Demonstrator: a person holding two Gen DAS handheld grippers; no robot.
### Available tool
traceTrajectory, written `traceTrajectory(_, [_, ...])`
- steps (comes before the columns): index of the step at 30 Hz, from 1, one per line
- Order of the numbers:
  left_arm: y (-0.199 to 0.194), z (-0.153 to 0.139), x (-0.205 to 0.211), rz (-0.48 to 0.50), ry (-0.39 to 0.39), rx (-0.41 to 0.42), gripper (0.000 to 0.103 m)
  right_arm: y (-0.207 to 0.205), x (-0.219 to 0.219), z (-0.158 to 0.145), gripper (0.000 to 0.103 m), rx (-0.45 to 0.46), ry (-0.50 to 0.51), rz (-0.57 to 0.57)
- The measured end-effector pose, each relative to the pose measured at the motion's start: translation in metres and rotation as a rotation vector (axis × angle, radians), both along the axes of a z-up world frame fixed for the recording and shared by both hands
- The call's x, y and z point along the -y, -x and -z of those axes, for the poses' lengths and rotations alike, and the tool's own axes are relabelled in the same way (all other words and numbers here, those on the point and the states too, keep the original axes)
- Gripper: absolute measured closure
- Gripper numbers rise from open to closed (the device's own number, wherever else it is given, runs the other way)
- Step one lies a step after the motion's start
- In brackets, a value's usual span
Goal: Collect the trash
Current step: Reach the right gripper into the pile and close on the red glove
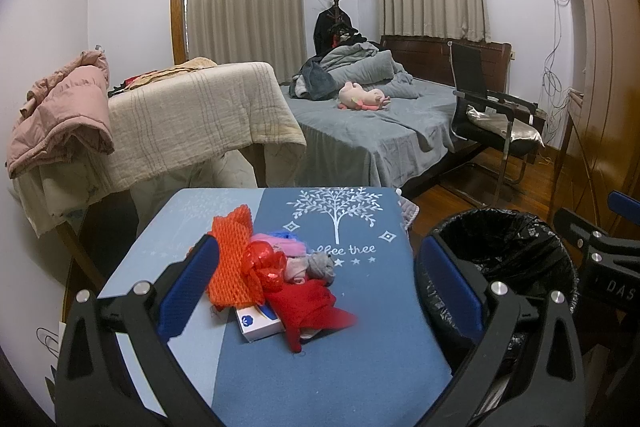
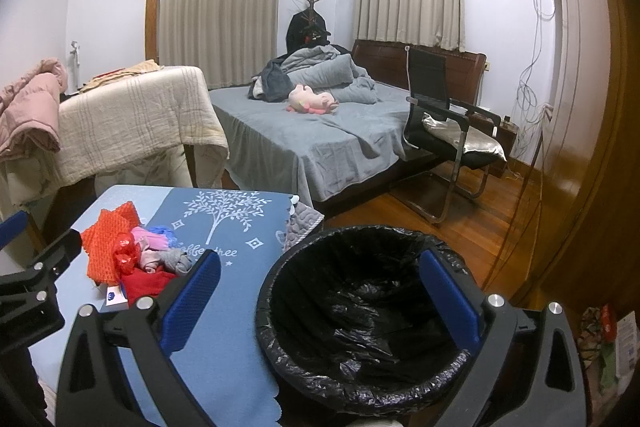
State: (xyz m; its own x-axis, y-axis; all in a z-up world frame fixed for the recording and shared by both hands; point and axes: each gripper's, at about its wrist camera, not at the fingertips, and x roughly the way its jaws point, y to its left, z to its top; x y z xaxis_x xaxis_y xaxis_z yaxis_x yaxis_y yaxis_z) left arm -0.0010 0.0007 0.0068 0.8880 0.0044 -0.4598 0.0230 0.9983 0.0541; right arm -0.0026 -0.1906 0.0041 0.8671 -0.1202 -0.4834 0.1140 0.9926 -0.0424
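Note:
A pile of trash lies on the blue table cloth: orange foam netting, a shiny red ribbon, a red cloth, a grey wad, pink scraps and a small white box. The pile also shows in the right wrist view. My left gripper is open and empty, held just before the pile. A bin with a black liner stands right of the table. My right gripper is open and empty above the bin's mouth.
A bed with grey sheets and a pink plush toy stands behind. A cloth-covered piece of furniture is at the left. A black chair stands on the wooden floor at the right. A wooden door is at far right.

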Motion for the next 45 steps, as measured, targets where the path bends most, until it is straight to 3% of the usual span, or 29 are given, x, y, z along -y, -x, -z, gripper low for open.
traceTrajectory(7, [-0.002,0.002,-0.001,-0.002,0.006,-0.004,0.005,-0.002,-0.022,0.015,0.006,-0.002,-0.002,-0.017])
traceTrajectory(15, [-0.01,0.027,-0.036,-0.047,0.005,0.001,0.005,-0.02,-0.045,0.033,0.006,-0.011,-0.017,-0.073])
traceTrajectory(26, [-0.033,0.068,-0.108,-0.181,0.003,-0.046,0.005,-0.063,-0.1,0.085,0.01,-0.055,-0.051,-0.196])
traceTrajectory(36, [-0.048,0.103,-0.151,-0.221,-0.012,-0.093,0.005,-0.101,-0.165,0.139,0.015,-0.146,-0.061,-0.336])
traceTrajectory(40, [-0.051,0.117,-0.163,-0.232,-0.021,-0.128,0.015,-0.106,-0.189,0.153,0.015,-0.169,-0.038,-0.396])
traceTrajectory(43, [-0.054,0.124,-0.17,-0.228,0.009,-0.152,0.02,-0.112,-0.203,0.165,0.021,-0.207,-0.022,-0.431])
traceTrajectory(45, [-0.056,0.128,-0.173,-0.237,0.011,-0.16,0.02,-0.116,-0.208,0.174,0.032,-0.243,-0.035,-0.46])
